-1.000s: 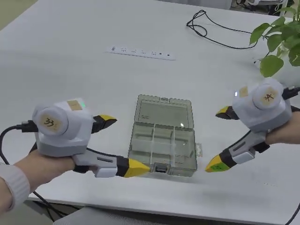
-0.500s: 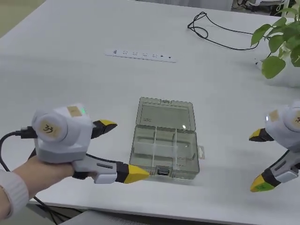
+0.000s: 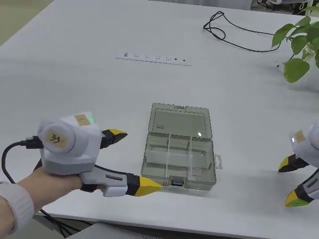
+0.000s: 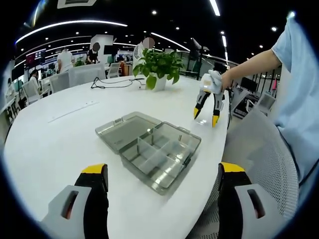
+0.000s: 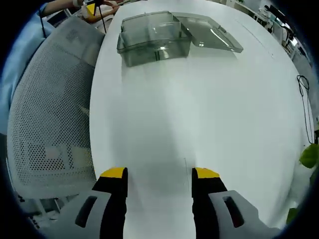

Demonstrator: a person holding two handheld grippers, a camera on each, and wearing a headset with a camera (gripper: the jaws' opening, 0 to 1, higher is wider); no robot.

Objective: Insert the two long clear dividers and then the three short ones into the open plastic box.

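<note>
The open plastic box [image 3: 179, 162] lies near the table's front edge, its lid [image 3: 181, 122] folded flat behind it. Clear dividers [image 3: 169, 149] stand inside and split it into several compartments. My left gripper [image 3: 133, 159] hovers just left of the box, open and empty, and the box [image 4: 159, 154] lies ahead between its jaws [image 4: 162, 172]. My right gripper [image 3: 290, 182] is far off to the right by the table edge, open and holding nothing. In its own view the right gripper [image 5: 159, 174] hangs over bare table with the box [image 5: 152, 42] far ahead.
A white power strip [image 3: 154, 58] lies behind the box, a black cable [image 3: 234, 35] farther back, and a potted plant [image 3: 301, 45] at the back right. A grey mesh chair [image 5: 50, 114] stands at the table's front edge [image 3: 199, 226].
My right gripper has pulled away from the box's right side, out to the right and towards the table edge. The left gripper has hardly moved.
</note>
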